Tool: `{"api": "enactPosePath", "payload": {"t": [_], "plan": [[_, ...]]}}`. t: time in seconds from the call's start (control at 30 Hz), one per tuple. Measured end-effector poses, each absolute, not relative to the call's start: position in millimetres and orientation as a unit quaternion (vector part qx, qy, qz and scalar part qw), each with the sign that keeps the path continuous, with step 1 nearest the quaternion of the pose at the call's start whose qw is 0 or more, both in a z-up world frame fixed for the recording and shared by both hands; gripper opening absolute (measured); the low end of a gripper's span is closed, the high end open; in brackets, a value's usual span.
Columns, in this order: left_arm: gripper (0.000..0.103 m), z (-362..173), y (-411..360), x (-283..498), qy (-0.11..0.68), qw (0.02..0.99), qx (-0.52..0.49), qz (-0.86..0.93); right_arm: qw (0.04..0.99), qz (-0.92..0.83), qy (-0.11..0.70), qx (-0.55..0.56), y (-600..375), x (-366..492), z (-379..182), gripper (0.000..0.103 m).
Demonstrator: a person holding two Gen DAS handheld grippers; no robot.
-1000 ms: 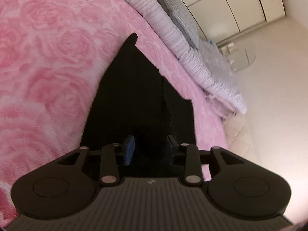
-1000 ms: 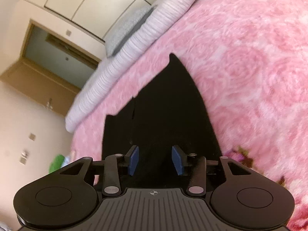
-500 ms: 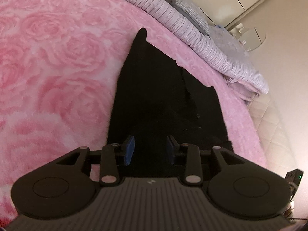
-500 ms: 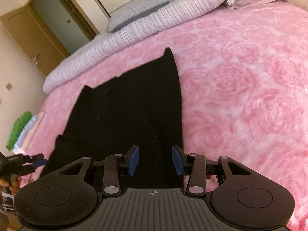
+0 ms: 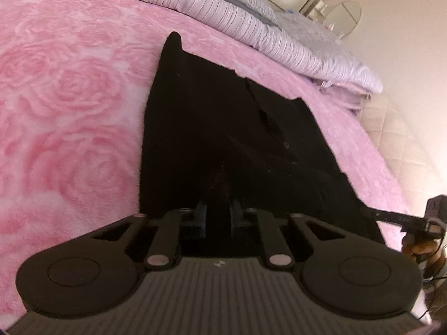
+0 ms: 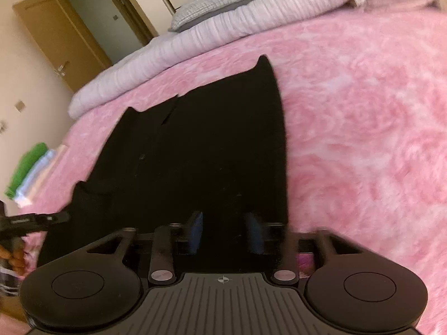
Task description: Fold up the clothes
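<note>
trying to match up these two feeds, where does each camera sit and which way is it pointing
Left wrist: sits on the left gripper, looking down along its fingers over the black garment on the pink blanket toward the pillows; the other gripper and a hand show at right.
Right wrist: sits on the right gripper, looking over the same garment toward the door; the other gripper shows at left.
Shared: garment, blanket, pillows. Both jaws have just been closing over the near hem.

Open pink blanket (image 5: 69, 117) lies bare beside the black garment (image 5: 218, 128); beyond it a rolled striped duvet (image 5: 251, 25) and pillow (image 6: 215, 2) block the way.
</note>
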State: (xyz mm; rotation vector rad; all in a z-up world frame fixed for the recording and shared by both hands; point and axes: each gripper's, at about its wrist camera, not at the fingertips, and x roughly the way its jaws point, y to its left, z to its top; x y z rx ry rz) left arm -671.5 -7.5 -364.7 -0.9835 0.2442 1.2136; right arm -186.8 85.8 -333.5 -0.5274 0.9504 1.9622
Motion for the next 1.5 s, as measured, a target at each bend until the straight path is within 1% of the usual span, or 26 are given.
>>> {"api": "enactPosePath", "payload": {"t": [0.2, 0.33, 0.4, 0.47, 0.57, 0.67, 0.7, 0.77, 0.8, 0.9, 0.97, 1.03, 1.1, 1.2, 1.3, 1.33, 1.37, 1.4, 1.43, 1.47, 1.5], "plan": [[0.008, -343.4, -11.9, -669.7, 0.092, 0.729, -0.389, 0.556, 0.448, 0.799, 0.372, -0.148, 82.9, -171.0, -315.9, 0.008], [0.008, -351.1, -0.6, -668.4, 0.098, 0.718, -0.401, 0.561, 0.461, 0.794, 0.367, -0.151, 87.9, -178.4, -314.1, 0.008], [0.01, -362.3, 7.0, -667.5, 0.111, 0.706, -0.415, 0.562, 0.474, 0.779, 0.376, -0.165, 93.5, -182.3, -322.4, 0.008], [0.016, -373.3, 8.6, -669.1, 0.122, 0.689, -0.427, 0.573, 0.486, 0.755, 0.396, -0.193, 99.3, -186.4, -338.2, 0.008], [0.02, -368.5, -3.4, -677.7, 0.104, 0.678, -0.428, 0.588, 0.496, 0.745, 0.4, -0.197, 98.5, -188.7, -343.2, 0.01], [0.02, -355.7, -27.8, -688.4, 0.085, 0.667, -0.426, 0.605, 0.52, 0.737, 0.381, -0.203, 86.4, -188.8, -327.7, 0.017], [0.02, -351.9, -38.8, -691.9, 0.078, 0.661, -0.43, 0.61, 0.529, 0.736, 0.374, -0.197, 76.3, -186.7, -321.5, 0.022], [0.024, -345.3, -64.5, -696.0, 0.068, 0.645, -0.444, 0.618, 0.546, 0.734, 0.361, -0.182, 53.1, -180.8, -309.7, 0.028], [0.024, -343.6, -79.5, -696.8, 0.061, 0.635, -0.454, 0.622, 0.551, 0.73, 0.364, -0.173, 40.9, -176.3, -305.8, 0.032], [0.031, -343.0, -124.4, -697.8, 0.022, 0.604, -0.501, 0.619, 0.551, 0.706, 0.425, -0.131, 2.9, -157.6, -306.9, 0.042], [0.034, -352.0, -148.4, -698.1, -0.031, 0.58, -0.547, 0.603, 0.539, 0.681, 0.487, -0.095, -21.2, -143.1, -317.4, 0.044], [0.035, -363.2, -167.8, -698.4, -0.089, 0.554, -0.589, 0.581, 0.522, 0.655, 0.544, -0.062, -42.5, -131.4, -329.2, 0.045], [0.035, -374.5, -170.4, -698.5, -0.129, 0.537, -0.613, 0.565, 0.504, 0.635, 0.584, -0.04, -52.6, -126.2, -340.6, 0.046], [0.036, -387.3, -164.5, -699.4, -0.172, 0.516, -0.626, 0.558, 0.491, 0.616, 0.616, -0.011, -53.6, -125.1, -352.8, 0.047], [0.036, -400.6, -152.9, -699.0, -0.186, 0.49, -0.644, 0.558, 0.487, 0.609, 0.625, 0.03, -43.4, -126.6, -356.8, 0.05], [0.035, -405.8, -152.2, -698.6, -0.192, 0.486, -0.646, 0.556, 0.486, 0.606, 0.628, 0.042, -39.4, -127.2, -360.0, 0.05], [0.032, -410.1, -151.4, -698.0, -0.196, 0.483, -0.647, 0.556, 0.487, 0.6, 0.632, 0.053, -36.0, -127.7, -363.7, 0.05], [0.03, -409.7, -150.0, -696.4, -0.187, 0.489, -0.639, 0.563, 0.487, 0.595, 0.636, 0.063, -32.6, -128.1, -367.4, 0.05], [0.02, -408.4, -148.2, -694.8, -0.174, 0.497, -0.63, 0.571, 0.487, 0.591, 0.639, 0.071, -29.0, -128.4, -370.2, 0.049], [0.013, -403.1, -144.0, -693.1, -0.143, 0.516, -0.611, 0.583, 0.488, 0.588, 0.641, 0.076, -25.4, -128.6, -372.4, 0.045], [0.013, -397.3, -140.0, -691.5, -0.113, 0.534, -0.592, 0.593, 0.494, 0.59, 0.635, 0.071, -22.6, -129.0, -370.3, 0.009]]}}
